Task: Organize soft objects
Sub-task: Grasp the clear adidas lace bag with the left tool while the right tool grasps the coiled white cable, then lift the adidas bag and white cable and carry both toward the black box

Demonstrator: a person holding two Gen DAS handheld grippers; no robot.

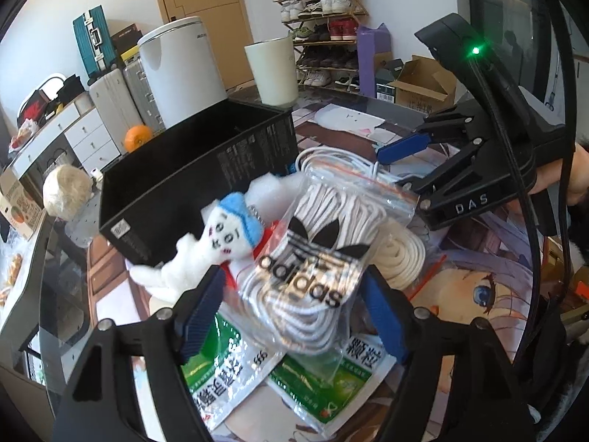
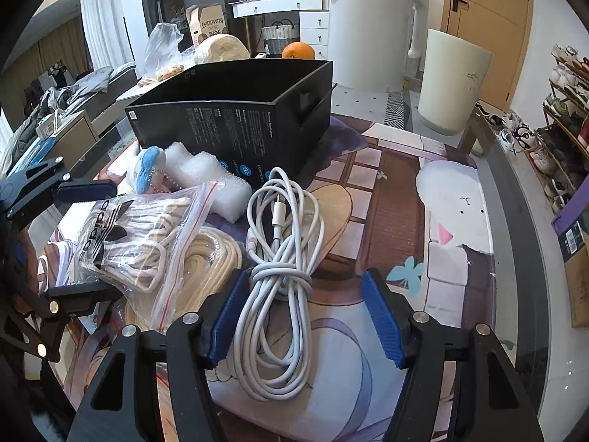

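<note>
Left gripper (image 1: 291, 316) jaws apart, straddling zip bag of white laces (image 1: 313, 276), pads not pressing. Right gripper (image 2: 305, 316) jaws apart around coiled white cable (image 2: 279, 250), left pad just beside it, right pad clear. Plush toy (image 1: 206, 250) at ten o'clock from bag. Black box (image 2: 235, 110) at twelve, open.

Both grippers (image 1: 291, 309) (image 2: 305, 313) are black, with ribbed blue pads (image 2: 383, 316), silver screws and 1 "DAS" marking.
</note>
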